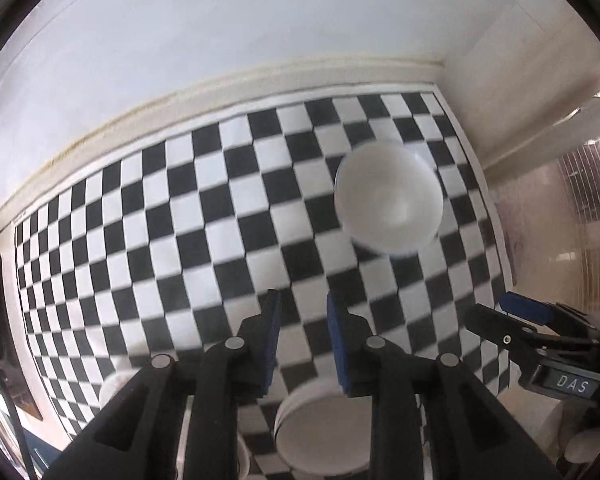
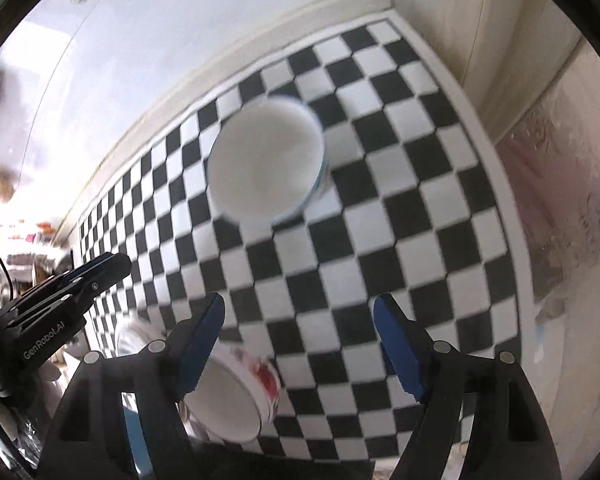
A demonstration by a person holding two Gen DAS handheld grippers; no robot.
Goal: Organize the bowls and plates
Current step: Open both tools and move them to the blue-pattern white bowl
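Observation:
A white bowl point(image 1: 388, 198) stands on the black-and-white checkered mat point(image 1: 180, 220); it also shows in the right wrist view point(image 2: 264, 170), with a blue-edged rim. My left gripper point(image 1: 303, 308) hovers above the mat, its jaws a narrow gap apart and empty. A white dish point(image 1: 324, 432) lies below it. My right gripper point(image 2: 300, 308) is open and empty, well short of the bowl. A bowl with red pattern point(image 2: 236, 396) sits under its left finger. Each gripper shows in the other's view: the right one point(image 1: 516, 316) and the left one point(image 2: 100, 266).
A white wall point(image 1: 220, 32) runs behind the mat and a cream side panel point(image 1: 520, 80) stands at its right. Another white dish point(image 1: 116, 386) lies at the mat's near left. Clutter sits at the left in the right wrist view point(image 2: 24, 240).

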